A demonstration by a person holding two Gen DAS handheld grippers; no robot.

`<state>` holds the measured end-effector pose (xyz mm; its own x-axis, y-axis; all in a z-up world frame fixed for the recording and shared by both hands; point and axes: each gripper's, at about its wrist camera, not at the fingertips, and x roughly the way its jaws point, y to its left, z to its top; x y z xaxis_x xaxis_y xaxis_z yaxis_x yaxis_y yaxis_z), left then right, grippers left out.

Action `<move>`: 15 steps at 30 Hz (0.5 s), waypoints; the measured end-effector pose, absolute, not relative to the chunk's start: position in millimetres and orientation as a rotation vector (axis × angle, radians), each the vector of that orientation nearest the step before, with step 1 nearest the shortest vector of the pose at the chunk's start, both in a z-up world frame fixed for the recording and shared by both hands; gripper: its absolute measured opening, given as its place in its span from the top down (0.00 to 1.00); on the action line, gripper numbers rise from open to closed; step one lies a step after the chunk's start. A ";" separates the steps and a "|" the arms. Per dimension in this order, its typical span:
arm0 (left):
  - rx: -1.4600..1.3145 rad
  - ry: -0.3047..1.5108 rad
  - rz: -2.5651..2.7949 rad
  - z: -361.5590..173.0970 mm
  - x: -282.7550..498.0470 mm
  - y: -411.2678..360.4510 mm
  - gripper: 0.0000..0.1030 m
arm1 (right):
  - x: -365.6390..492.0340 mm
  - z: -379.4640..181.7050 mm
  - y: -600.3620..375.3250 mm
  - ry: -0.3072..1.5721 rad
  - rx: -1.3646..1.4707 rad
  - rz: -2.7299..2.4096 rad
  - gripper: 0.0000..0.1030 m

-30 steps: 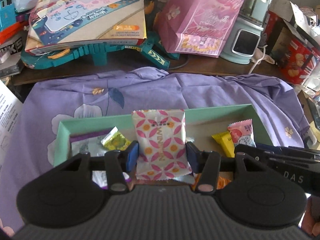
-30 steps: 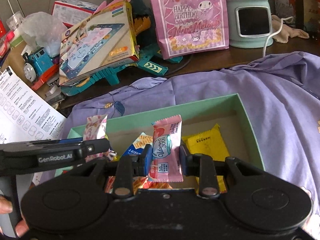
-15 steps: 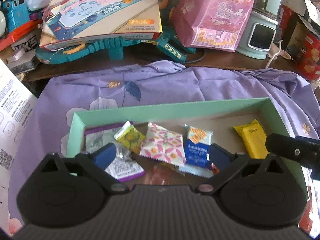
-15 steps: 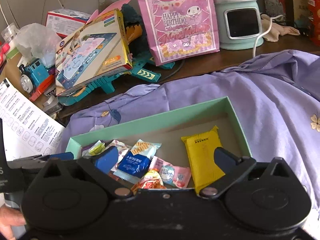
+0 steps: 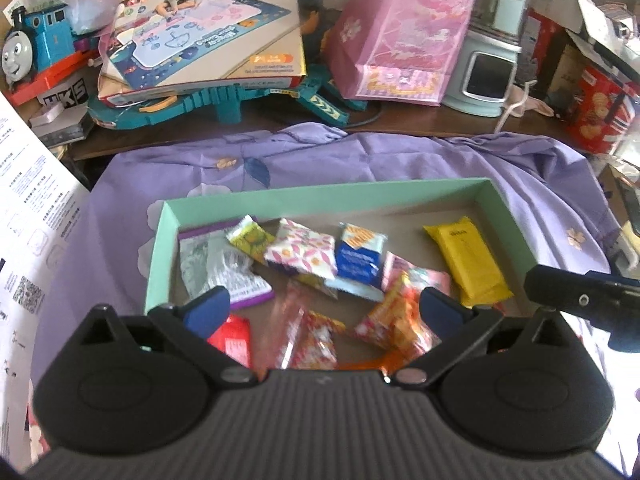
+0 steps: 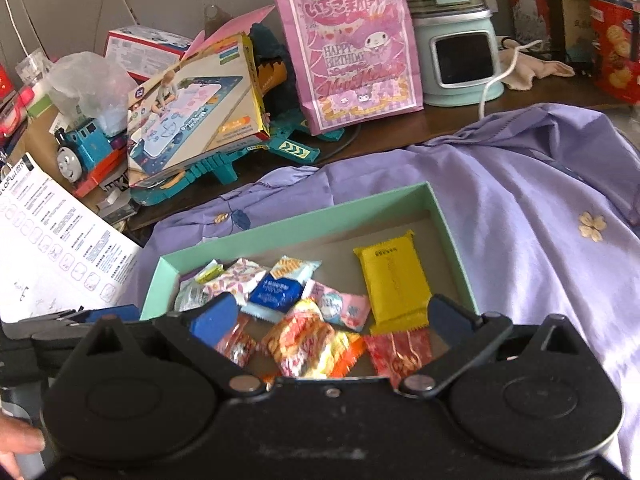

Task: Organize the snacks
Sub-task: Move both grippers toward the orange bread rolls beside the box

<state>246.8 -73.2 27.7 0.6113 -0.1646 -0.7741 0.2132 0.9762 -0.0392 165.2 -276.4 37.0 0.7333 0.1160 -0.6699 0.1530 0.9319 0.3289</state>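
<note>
A mint-green box (image 5: 320, 194) (image 6: 304, 220) on a purple cloth holds several snack packets. Among them lie a pink-patterned white packet (image 5: 304, 250) (image 6: 234, 280), a blue packet (image 5: 358, 254) (image 6: 276, 290), a yellow packet (image 5: 466, 260) (image 6: 390, 280), a pink packet (image 6: 344, 308) and orange-red wrappers (image 5: 392, 320) (image 6: 304, 340). My left gripper (image 5: 324, 310) hovers open above the box's near side, nothing between its fingers. My right gripper (image 6: 330, 316) is likewise open and empty over the near part of the box. The right gripper's body (image 5: 584, 300) shows at the left view's right edge.
Behind the cloth (image 6: 520, 208) stand a toy box (image 5: 208, 32), a teal toy track (image 5: 224, 100), a pink gift bag (image 6: 348, 48), a pale-green appliance (image 6: 460, 60) and a blue toy train (image 6: 80, 148). A white instruction sheet (image 6: 52, 240) lies at the left. A person's fingers (image 6: 20, 440) show bottom left.
Both grippers opened and let go: the pink-patterned packet and the pink packet now lie in the box. Both grippers drew back and rose, so more of the box shows.
</note>
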 end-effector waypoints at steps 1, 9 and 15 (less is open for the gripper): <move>0.057 0.885 -0.225 29.2 239.7 -74.6 0.00 | 156.2 37.1 -279.4 0.752 0.378 -0.025 0.00; 0.084 0.911 -0.298 17.7 185.3 -102.6 0.00 | 94.3 26.1 -318.3 0.764 0.422 -0.107 0.00; 0.101 0.970 -0.354 -5.8 154.8 -132.7 0.00 | 62.9 5.6 -345.8 0.794 0.456 -0.144 0.00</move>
<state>154.8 -132.7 -5.8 0.5128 -0.2494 -0.8215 0.3390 0.9380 -0.0732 62.9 -345.8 5.6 0.6968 0.0446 -0.7158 0.2924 0.8937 0.3403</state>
